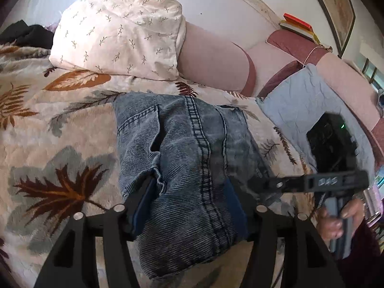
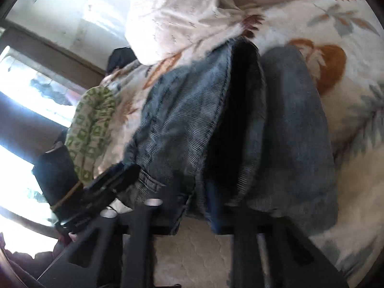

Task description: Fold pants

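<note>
Folded blue jeans [image 1: 182, 158] lie on a leaf-patterned bedspread [image 1: 60, 132]. My left gripper [image 1: 189, 192] straddles the near end of the bundle, its blue-padded fingers [image 1: 144, 199] wide apart on either side of the denim. In the right wrist view the jeans [image 2: 196, 124] fill the middle, layers gaping darkly. My right gripper [image 2: 206, 206] sits at the bundle's edge with denim draped over its fingers; their tips are hidden. The right gripper [image 1: 283, 184] also shows in the left wrist view, beside the jeans, held by a hand.
A white leaf-print pillow [image 1: 120, 36] and a pink pillow [image 1: 211, 57] lie beyond the jeans. A light blue cushion [image 1: 307, 100] is at right. Books [image 1: 297, 26] sit on the headboard. A green patterned cloth [image 2: 91, 124] lies at the bed's edge near a window.
</note>
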`<action>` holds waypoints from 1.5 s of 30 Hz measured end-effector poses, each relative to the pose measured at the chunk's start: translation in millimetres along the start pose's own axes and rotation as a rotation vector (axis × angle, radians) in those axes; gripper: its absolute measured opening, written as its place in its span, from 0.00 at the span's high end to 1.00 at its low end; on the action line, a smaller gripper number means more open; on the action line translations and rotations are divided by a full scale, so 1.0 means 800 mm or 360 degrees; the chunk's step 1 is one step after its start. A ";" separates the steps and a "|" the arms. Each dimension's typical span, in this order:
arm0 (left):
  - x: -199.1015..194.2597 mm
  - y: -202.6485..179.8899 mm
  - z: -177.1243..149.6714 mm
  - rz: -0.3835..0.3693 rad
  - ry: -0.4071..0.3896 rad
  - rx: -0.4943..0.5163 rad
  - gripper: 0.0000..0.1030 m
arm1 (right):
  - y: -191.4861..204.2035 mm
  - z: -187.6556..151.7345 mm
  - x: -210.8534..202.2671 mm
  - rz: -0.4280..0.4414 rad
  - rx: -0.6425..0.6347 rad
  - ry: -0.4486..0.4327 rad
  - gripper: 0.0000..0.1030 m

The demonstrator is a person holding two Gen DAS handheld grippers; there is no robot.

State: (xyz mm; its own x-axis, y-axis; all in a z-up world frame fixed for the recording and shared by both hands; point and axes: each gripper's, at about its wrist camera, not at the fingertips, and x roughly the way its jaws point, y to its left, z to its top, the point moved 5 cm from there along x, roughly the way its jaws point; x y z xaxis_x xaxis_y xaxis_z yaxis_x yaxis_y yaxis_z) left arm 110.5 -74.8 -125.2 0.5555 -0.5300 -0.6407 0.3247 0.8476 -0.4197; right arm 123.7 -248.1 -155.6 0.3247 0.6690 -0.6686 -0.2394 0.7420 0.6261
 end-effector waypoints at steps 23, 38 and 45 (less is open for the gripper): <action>0.013 -0.017 -0.019 0.0031 0.0106 0.0088 0.37 | -0.016 0.009 -0.021 -0.0187 0.0027 -0.0212 0.93; 0.049 -0.029 -0.011 0.0113 0.0188 0.0002 0.31 | -0.050 -0.011 -0.046 0.0289 0.0379 -0.0073 0.68; 0.046 -0.022 -0.011 0.0072 0.0187 -0.0035 0.30 | -0.056 -0.010 -0.022 0.0325 0.0459 -0.0048 0.70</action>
State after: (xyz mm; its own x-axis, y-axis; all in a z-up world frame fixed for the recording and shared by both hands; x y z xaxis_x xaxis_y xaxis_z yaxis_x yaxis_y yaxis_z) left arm 118.7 -109.5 -147.3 0.4749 -0.4918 -0.7298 0.2838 0.8706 -0.4020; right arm 121.2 -292.8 -175.3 0.3245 0.7974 -0.5087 -0.0351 0.5476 0.8360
